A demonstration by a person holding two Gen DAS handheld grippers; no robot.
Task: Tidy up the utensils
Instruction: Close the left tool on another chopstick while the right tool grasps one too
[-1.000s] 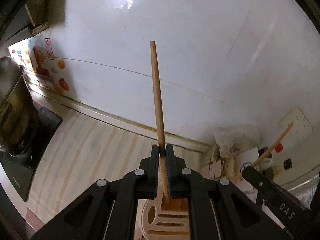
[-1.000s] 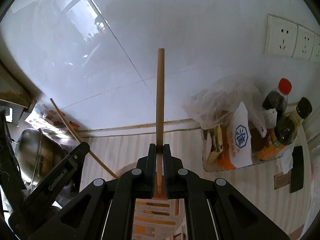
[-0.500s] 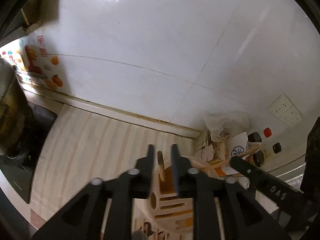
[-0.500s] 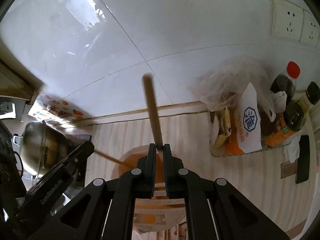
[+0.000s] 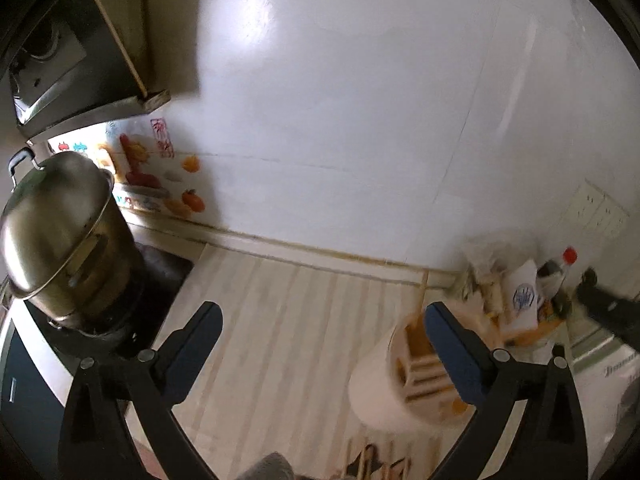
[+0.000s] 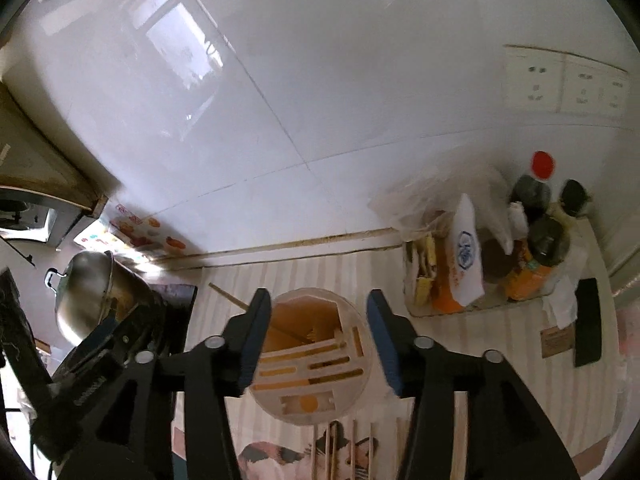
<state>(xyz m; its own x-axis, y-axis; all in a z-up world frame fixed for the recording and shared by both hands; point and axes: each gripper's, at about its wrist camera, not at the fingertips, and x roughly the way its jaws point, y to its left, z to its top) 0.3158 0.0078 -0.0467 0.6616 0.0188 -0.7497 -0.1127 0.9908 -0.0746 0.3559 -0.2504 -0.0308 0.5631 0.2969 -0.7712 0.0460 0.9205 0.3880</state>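
Both grippers were opening with nothing between their pads, the left gripper [image 5: 322, 326] spread wide over the striped counter [image 5: 288, 320] and the right gripper [image 6: 318, 314] hovering above the round utensil holder [image 6: 356, 380], where a wooden stick [image 6: 256, 314] leaned out toward ten o'clock.

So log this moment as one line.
left gripper: opening, empty | right gripper: opening, empty | chopstick: in holder | more chopsticks: on counter
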